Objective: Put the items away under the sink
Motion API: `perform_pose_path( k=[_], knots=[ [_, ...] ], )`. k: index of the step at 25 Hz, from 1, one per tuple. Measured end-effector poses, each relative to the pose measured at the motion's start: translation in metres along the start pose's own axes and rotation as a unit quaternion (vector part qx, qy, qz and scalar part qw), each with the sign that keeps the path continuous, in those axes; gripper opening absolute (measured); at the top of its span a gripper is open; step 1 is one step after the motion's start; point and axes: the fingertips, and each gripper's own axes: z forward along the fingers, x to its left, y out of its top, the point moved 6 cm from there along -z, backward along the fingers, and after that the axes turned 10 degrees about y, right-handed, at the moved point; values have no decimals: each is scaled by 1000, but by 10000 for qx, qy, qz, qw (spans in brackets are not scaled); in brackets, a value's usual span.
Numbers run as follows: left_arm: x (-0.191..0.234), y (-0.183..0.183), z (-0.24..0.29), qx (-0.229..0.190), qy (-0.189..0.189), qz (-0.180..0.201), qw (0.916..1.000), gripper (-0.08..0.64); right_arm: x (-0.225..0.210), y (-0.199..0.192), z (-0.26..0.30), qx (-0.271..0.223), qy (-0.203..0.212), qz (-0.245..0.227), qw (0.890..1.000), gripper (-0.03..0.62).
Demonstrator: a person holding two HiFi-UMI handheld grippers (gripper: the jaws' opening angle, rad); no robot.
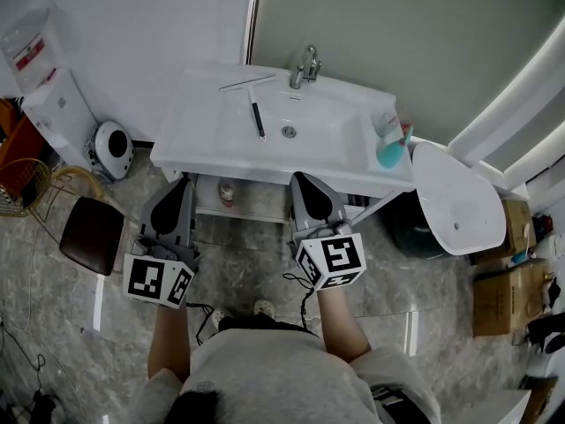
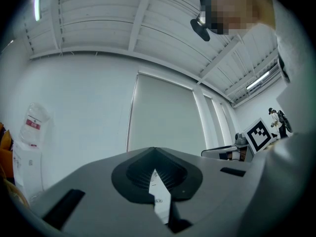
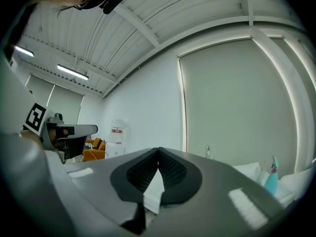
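Squeegee: lies in the basin of the sink, black handle toward me, not yet put away. Spray bottle: teal, upright at the right end of the worktop, close to the rim, also not yet put away. Shelf under the sink: open at the front, with a small bottle standing toward its left. The sink's front edge and my own tongs cover the rest, so I cannot tell what else it holds. Left tongs: closed tip to tip with nothing between them, held before the left part of the sink at about shelf level in the head view. Right tongs: fully closed and equally empty, held before the middle of the sink, well apart from both squeegee and spray bottle. Faucet: at the back of the basin, beyond the squeegee. Surroundings: a dark stool on the floor to my left, a water dispenser against the wall beyond it, and boxes far to my right. Progress, as I judge it: early, or partway at best. The small bottle may count as one item stowed. The squeegee and spray bottle are left, and each needs a pick from the top and a placing on the shelf below. Neither of my tongs has begun a grasp.
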Motion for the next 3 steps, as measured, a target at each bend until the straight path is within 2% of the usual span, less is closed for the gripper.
perform_pose_path(
  k=[3],
  knots=[
    [-1, 1, -1, -18, -12, -15, 10000, -2, 0, 0, -2, -6, -10, 0, 10000, 11]
  ],
)
